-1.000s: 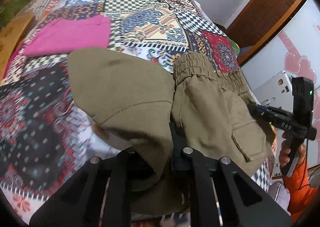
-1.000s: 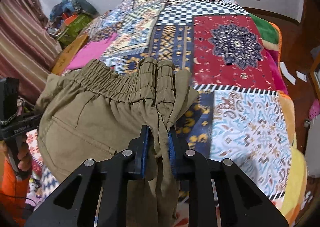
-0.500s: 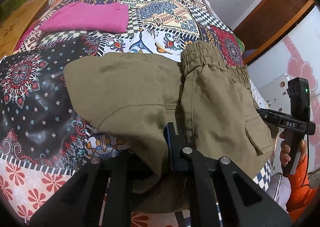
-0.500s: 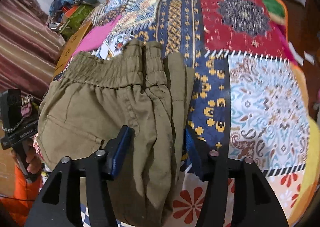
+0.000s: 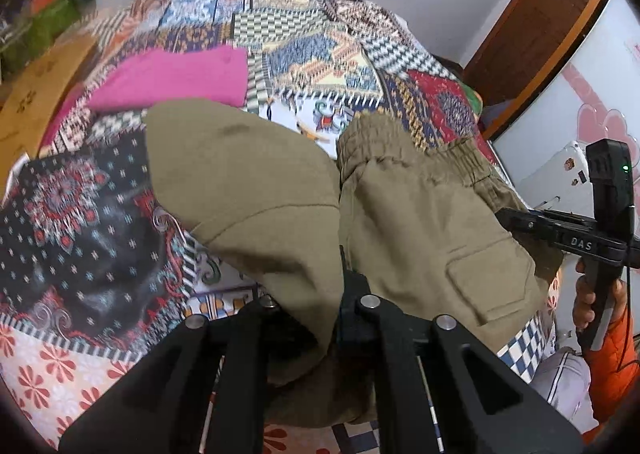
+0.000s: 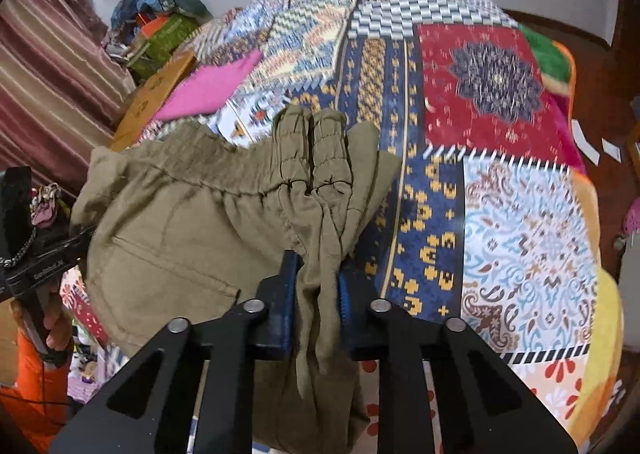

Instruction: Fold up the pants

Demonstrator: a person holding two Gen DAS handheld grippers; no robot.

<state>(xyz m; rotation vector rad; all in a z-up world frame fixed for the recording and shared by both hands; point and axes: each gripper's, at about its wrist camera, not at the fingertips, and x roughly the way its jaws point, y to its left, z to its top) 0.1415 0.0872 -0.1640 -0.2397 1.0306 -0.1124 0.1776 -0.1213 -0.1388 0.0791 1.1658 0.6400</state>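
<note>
The olive-green pants [image 5: 424, 222] hang folded between my two grippers over the near edge of a patchwork bedspread [image 5: 304, 42]. My left gripper [image 5: 316, 294] is shut on the leg fabric, which drapes over its fingers. My right gripper [image 6: 318, 282] is shut on the gathered elastic waistband end of the pants [image 6: 200, 222]. A cargo pocket [image 5: 484, 286] faces the left wrist view. The right gripper also shows at the right edge of the left wrist view [image 5: 520, 220].
A folded pink garment [image 5: 176, 74] lies farther back on the bed, also in the right wrist view [image 6: 212, 90]. A wooden headboard edge [image 6: 152, 102] and a pile of clutter [image 6: 160, 30] are at the left. A white cabinet [image 5: 576, 102] stands at the right.
The right gripper, open half a second ago, has shut on the waistband again. Both grippers have lifted the pants slightly; the views tilted back up toward the far wall.
</note>
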